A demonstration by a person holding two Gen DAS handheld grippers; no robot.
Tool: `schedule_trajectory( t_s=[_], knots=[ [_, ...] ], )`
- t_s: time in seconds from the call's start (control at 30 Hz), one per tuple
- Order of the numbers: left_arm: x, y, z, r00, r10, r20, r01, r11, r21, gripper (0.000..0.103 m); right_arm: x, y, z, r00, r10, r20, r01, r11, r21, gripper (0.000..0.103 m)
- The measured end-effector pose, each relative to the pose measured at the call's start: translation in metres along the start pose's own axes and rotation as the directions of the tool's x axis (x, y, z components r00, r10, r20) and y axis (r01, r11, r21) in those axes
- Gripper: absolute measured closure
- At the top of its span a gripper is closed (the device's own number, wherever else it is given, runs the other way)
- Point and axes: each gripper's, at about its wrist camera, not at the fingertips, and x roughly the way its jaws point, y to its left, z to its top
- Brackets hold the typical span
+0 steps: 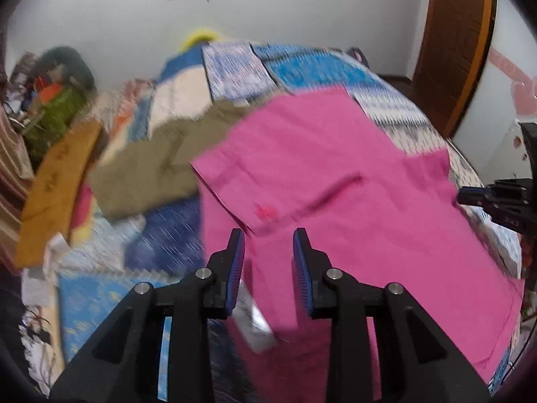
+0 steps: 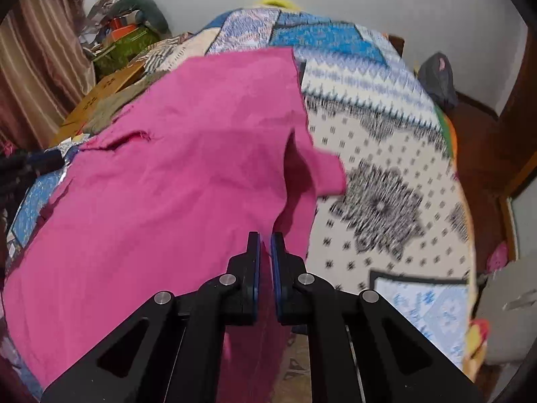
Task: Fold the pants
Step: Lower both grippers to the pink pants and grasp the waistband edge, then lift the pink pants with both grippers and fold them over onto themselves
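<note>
Two claws work the pink pants (image 1: 335, 174) spread on the quilted bed (image 2: 386, 154): left claw (image 1: 268, 238) spread above them, right claw (image 2: 265, 241) pinching their near edge.

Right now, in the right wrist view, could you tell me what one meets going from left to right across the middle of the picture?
Striped brown curtain → left gripper at the edge → pink pants → patterned patchwork quilt → wooden floor.

Both wrist views look down close over the pink pants (image 1: 335, 174) on the quilt (image 2: 386, 174).
</note>
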Motion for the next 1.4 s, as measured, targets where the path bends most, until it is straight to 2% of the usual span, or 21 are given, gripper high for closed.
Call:
schedule_trajectory(
  t_s=[0.07,0.13,0.17,0.23,0.3,0.4,0.47,0.6,0.83,1.0,1.03,1.13,1.2,1.27,1.3,1.33,1.4],
  knots=[
    [-0.005,0.011,0.014,0.999,0.027,0.029,-0.027,1.000,-0.010,0.065,-0.008,0.001,0.011,0.999,-0.011,0.033,0.012,1.000,-0.013,0.083],
    [-0.006,0.025,0.029,0.997,0.048,0.055,-0.046,0.998,-0.031,0.059,-0.018,0.002,0.026,0.996,-0.021,0.090,0.024,0.999,-0.023,0.065],
    [-0.005,0.030,0.035,0.996,0.058,0.064,-0.055,0.998,-0.040,0.056,-0.021,0.003,0.034,0.992,-0.031,0.121,0.035,0.999,-0.029,0.061],
    [0.002,0.042,0.048,0.993,0.093,0.076,-0.089,0.995,-0.055,0.056,-0.024,0.006,0.050,0.984,-0.045,0.172,0.053,0.998,-0.042,0.051],
    [0.012,0.053,0.057,0.992,0.101,0.074,-0.096,0.993,-0.067,0.056,-0.018,0.006,0.069,0.976,-0.049,0.210,0.061,0.997,-0.051,0.051],
    [0.038,0.072,0.068,0.996,0.080,0.044,-0.076,0.992,-0.098,0.056,0.001,0.004,0.094,0.977,-0.042,0.211,0.053,0.998,-0.046,0.051],
    [0.053,0.077,0.068,0.996,0.090,0.024,-0.087,0.992,-0.091,0.056,0.015,0.002,0.109,0.979,-0.030,0.201,0.041,0.998,-0.048,0.051],
    [0.099,0.093,0.064,0.995,0.086,-0.057,-0.091,0.992,-0.083,0.056,0.044,-0.004,0.129,0.980,-0.013,0.198,0.020,0.999,-0.036,0.051],
    [0.158,0.110,0.057,0.987,-0.035,-0.154,0.012,0.989,-0.148,0.056,0.106,-0.015,0.158,0.991,-0.033,0.131,0.039,0.998,-0.042,0.051],
    [0.176,0.109,0.060,0.987,-0.081,-0.142,0.061,0.988,-0.140,0.057,0.147,-0.019,0.178,0.996,-0.062,0.072,0.069,0.992,-0.108,0.051],
    [0.178,0.108,0.061,0.987,-0.085,-0.138,0.067,0.989,-0.134,0.059,0.151,-0.020,0.179,0.996,-0.059,0.062,0.066,0.991,-0.115,0.051],
    [0.184,0.103,0.063,0.980,-0.131,-0.148,0.113,0.986,-0.125,0.077,0.164,-0.022,0.186,0.999,-0.026,0.042,0.031,0.992,-0.125,0.051],
    [0.184,0.099,0.062,0.983,-0.110,-0.146,0.096,0.990,-0.105,0.079,0.166,-0.023,0.189,0.998,0.001,0.057,0.006,0.993,-0.119,0.051],
    [0.184,0.098,0.062,0.986,-0.091,-0.139,0.079,0.993,-0.091,0.087,0.169,-0.025,0.191,0.998,0.029,0.058,-0.023,0.995,-0.099,0.051],
    [0.182,0.097,0.062,0.988,-0.080,-0.134,0.069,0.994,-0.084,0.088,0.169,-0.026,0.192,0.997,0.042,0.065,-0.036,0.996,-0.086,0.056],
    [0.181,0.097,0.062,0.989,-0.073,-0.127,0.064,0.995,-0.077,0.092,0.169,-0.026,0.192,0.996,0.052,0.075,-0.046,0.995,-0.087,0.073],
    [0.173,0.092,0.063,0.995,-0.032,-0.095,0.029,0.999,-0.035,0.095,0.166,-0.025,0.192,0.995,0.053,0.089,-0.046,0.995,-0.086,0.095]
  ],
)
